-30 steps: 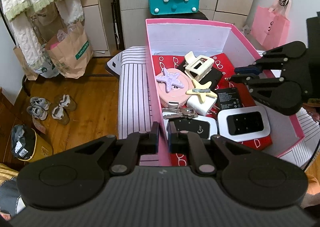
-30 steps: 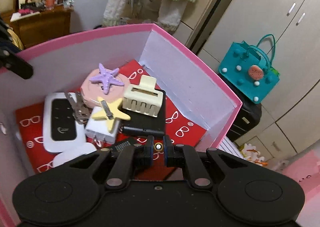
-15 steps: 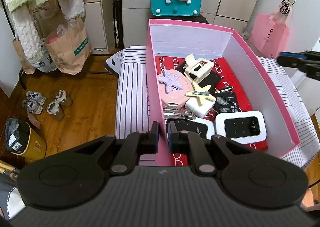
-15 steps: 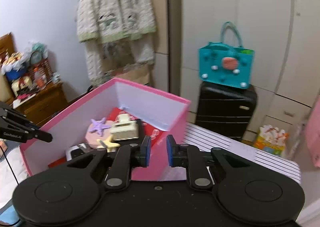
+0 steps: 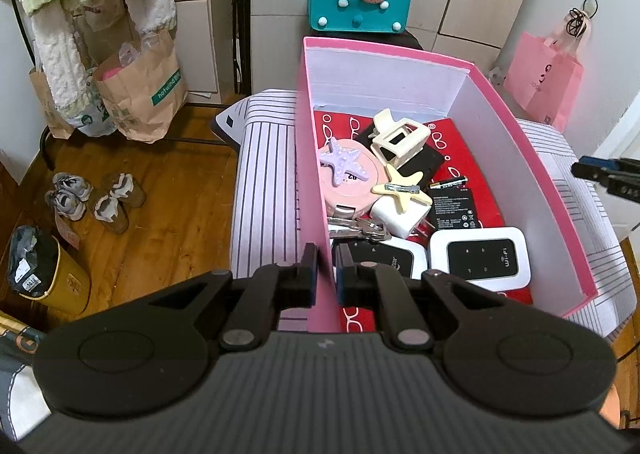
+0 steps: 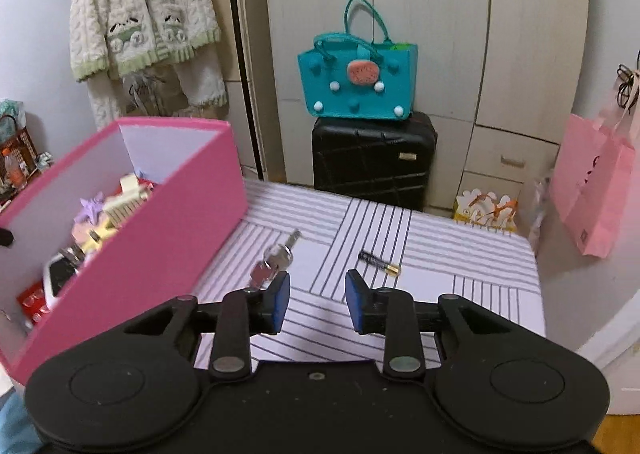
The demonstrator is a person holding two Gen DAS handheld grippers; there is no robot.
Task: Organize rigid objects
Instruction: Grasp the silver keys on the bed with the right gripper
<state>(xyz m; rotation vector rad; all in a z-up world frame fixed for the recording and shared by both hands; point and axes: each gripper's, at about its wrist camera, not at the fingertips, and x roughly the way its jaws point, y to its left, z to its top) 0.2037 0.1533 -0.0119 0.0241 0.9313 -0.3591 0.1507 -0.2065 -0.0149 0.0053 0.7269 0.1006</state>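
Through the left wrist camera we see our left gripper point(image 5: 324, 269) clamped on the near side wall of the pink box point(image 5: 532, 182), one finger outside and one inside. The box sits on a striped cloth point(image 5: 266, 182). Inside the box, against that gripped wall, lie a pink round case point(image 5: 362, 190) with a purple starfish clip point(image 5: 342, 160) on top, and a bunch of keys point(image 5: 358, 228) just nearer us. Toward the middle of the box are a cream claw clip point(image 5: 398, 140), a yellow starfish clip point(image 5: 402, 190) on a white charger point(image 5: 400, 216), a small battery point(image 5: 448, 184) and a black battery pack point(image 5: 456, 208). Two white Wi-Fi routers point(image 5: 480, 256) lie at the near end.

Through the right wrist camera, our right gripper point(image 6: 317, 302) hangs with its jaws spread, holding nothing, outside the box point(image 6: 160, 238). Just beside the box on the cloth point(image 6: 460, 238) lies a second set of keys point(image 6: 276, 258), close ahead of the left fingertip, and farther from the box an AA battery point(image 6: 379, 262).
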